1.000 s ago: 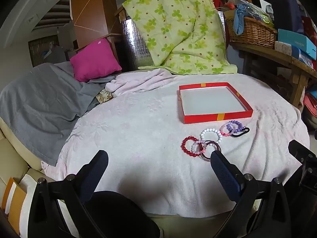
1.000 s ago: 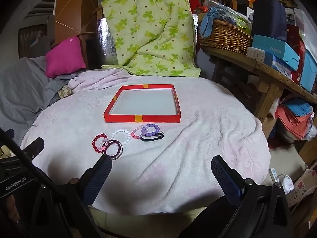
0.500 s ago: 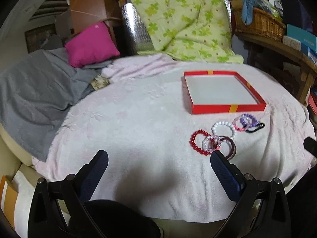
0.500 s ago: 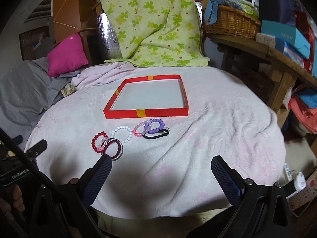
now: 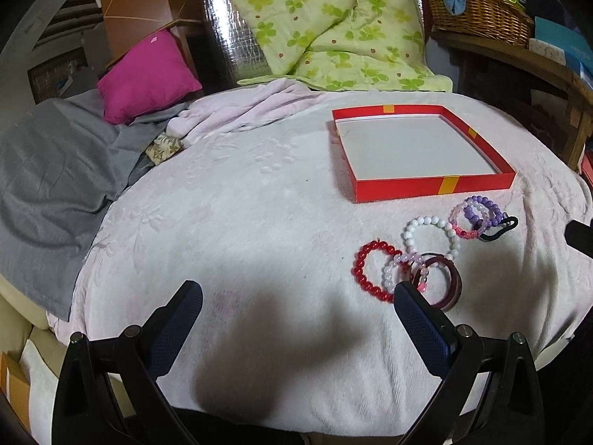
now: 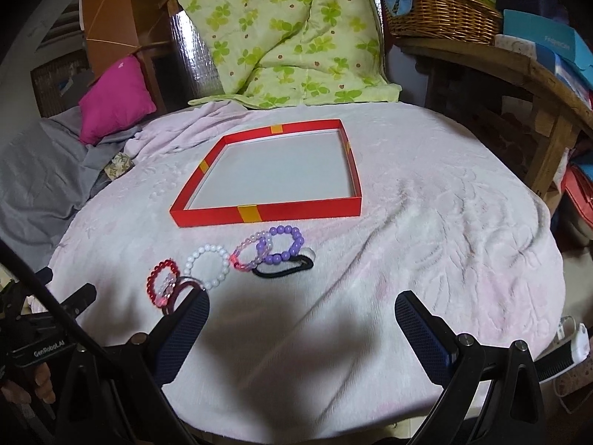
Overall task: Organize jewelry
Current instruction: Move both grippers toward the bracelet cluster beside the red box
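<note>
A shallow red tray (image 5: 400, 187) (image 6: 267, 215) with a bare white floor lies on the pink blanket. In front of it lie several bracelets: a red bead one (image 5: 361, 272) (image 6: 155, 272), a white bead one (image 5: 426, 220) (image 6: 205, 250), a dark bangle (image 5: 454, 283) (image 6: 178, 291), a purple bead one (image 5: 481, 202) (image 6: 285, 230), pink bead ones, and a black hair tie (image 5: 500, 228) (image 6: 285, 270). My left gripper (image 5: 296, 302) is open and empty, its right finger beside the red bracelet and bangle. My right gripper (image 6: 302, 309) is open and empty, just in front of the bracelets.
The round table under the pink blanket (image 5: 222, 222) (image 6: 444, 241) drops off at its edges. A grey blanket (image 5: 48, 170) and magenta pillow (image 5: 148, 74) lie at the left. A green floral quilt (image 5: 326, 22) hangs behind. A wicker basket (image 6: 437, 11) and boxes sit on a wooden shelf at the right.
Both grippers have moved forward and lower toward the bracelets, which now look larger and nearer. Both stayed open. Nothing on the table has moved.
</note>
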{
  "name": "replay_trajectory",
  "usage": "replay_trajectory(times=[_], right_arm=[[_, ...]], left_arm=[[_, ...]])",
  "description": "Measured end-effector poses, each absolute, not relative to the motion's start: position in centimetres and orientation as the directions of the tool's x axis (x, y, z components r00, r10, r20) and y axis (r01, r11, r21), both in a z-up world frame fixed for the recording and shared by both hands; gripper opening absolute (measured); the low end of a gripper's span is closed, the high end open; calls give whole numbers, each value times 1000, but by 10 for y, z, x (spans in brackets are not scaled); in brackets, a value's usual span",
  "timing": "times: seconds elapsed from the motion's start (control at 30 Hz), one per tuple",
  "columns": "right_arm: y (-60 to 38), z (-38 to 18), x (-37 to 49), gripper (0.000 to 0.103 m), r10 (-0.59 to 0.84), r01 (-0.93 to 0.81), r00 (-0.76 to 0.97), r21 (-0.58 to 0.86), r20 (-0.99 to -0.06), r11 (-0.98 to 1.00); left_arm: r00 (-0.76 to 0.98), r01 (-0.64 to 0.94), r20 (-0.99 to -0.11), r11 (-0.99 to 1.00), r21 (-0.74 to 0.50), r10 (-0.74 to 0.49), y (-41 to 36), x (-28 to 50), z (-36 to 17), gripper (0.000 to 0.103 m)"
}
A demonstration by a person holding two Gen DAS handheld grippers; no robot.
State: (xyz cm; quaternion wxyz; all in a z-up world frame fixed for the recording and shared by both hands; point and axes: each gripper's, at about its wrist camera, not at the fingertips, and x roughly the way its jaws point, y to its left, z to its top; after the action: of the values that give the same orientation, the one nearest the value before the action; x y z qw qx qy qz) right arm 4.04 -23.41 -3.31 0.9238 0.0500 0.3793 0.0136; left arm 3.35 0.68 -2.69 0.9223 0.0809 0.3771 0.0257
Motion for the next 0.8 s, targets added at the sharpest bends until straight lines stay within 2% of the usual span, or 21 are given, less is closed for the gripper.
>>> replay_trajectory(times=[0.8], right_arm=[[-245, -67, 91, 102, 158, 17, 664, 226, -731, 974]], left_arm=[[672, 68, -740, 990, 120, 44, -3, 68, -59, 102]])
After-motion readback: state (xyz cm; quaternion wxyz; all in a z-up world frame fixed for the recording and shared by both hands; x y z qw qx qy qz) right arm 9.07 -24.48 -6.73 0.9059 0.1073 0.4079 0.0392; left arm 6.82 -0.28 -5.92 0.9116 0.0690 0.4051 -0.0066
